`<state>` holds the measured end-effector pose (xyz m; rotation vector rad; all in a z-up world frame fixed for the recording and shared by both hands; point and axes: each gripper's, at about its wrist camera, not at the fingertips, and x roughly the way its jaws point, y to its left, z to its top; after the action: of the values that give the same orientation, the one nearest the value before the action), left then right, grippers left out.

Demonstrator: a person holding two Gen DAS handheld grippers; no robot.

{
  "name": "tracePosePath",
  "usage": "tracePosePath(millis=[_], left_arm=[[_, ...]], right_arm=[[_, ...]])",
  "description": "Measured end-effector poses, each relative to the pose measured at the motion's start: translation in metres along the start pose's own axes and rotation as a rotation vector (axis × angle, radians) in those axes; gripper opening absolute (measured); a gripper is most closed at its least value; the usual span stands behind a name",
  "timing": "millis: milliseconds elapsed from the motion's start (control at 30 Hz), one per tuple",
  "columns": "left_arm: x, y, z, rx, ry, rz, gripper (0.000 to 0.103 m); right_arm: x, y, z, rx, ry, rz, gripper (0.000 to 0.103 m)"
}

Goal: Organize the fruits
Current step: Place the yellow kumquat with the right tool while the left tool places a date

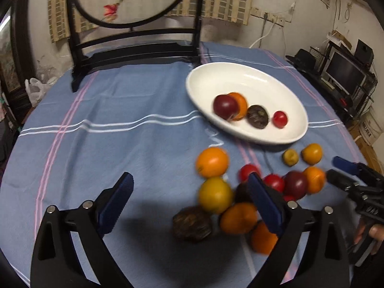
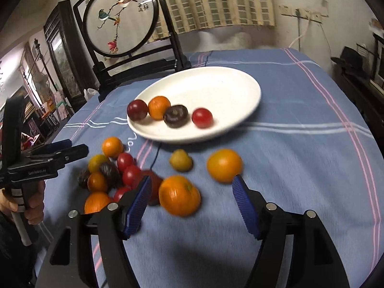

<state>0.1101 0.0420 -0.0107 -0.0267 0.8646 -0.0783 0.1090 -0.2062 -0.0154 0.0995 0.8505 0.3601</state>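
Dim, warm indoor light. Fisheye bending darkens every corner. Motion blur smears the loose fruit at lower centre. Soft dark shadows pool on the blue striped tablecloth (image 1: 120, 110) along the bottom edge; faint glare streaks the white oval plate (image 2: 216, 81).

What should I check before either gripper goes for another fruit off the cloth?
1. Left gripper empty, jaws open: ok.
2. Right gripper empty, jaws open: ok.
3. White plate has free room beside its four fruits: ok.
4. Orange fruit lies apart from the pile, between the right gripper's fingers: ok.
5. Pile packed tight, single pick clean: not ok.
6. Sharp view for aiming: not ok, both views blurred.
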Motion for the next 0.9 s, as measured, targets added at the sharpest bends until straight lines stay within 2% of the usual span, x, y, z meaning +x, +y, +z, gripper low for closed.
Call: tracePosePath(millis=[67,167,300,400,567,600,667,700,900], left_arm=[[-0.001,0.007,-0.008,0.007,-0.007,0.006,0.094],[0.002,0.016,-0.019,0.004,-0.001,-0.01,0.094],[0.005,0.028,-0.024,-0.02,0.025,-0.028,0.094],[0.005,0.036,-0.021,-0.059,0.022,-0.031,0.094],[0.002,0.032,-0.022,-0.039,0.015,-0.028,0.094],[0.002,0.031,-0.023,-0.034,0.018,-0.032,0.094],[0.003,0.028,-0.024,-0.019,0.025,-0.04,0.094],[0.003,0.026,-0.025,-0.009,0.028,-0.042,0.094],[0.008,0.01,-0.032,0.076,0.056,-0.045,0.094]], right_arm=[[-0.006,0.002,-0.009,-0.005,-0.002,-0.017,0.074],[-0.009,0.009,-0.022,-0.039,0.029,-0.037,0.074],[-0.012,0.027,-0.038,-0.089,0.087,0.017,0.074],[-0.006,0.058,-0.046,-0.182,0.134,0.049,0.073],[0.014,0.088,-0.044,-0.278,0.166,0.009,0.052],[0.017,0.091,-0.042,-0.286,0.169,0.008,0.041],[0.026,0.092,-0.037,-0.278,0.171,-0.011,0.036],[0.029,0.09,-0.034,-0.273,0.172,-0.013,0.026],[0.026,0.088,-0.039,-0.268,0.158,0.001,0.027]])
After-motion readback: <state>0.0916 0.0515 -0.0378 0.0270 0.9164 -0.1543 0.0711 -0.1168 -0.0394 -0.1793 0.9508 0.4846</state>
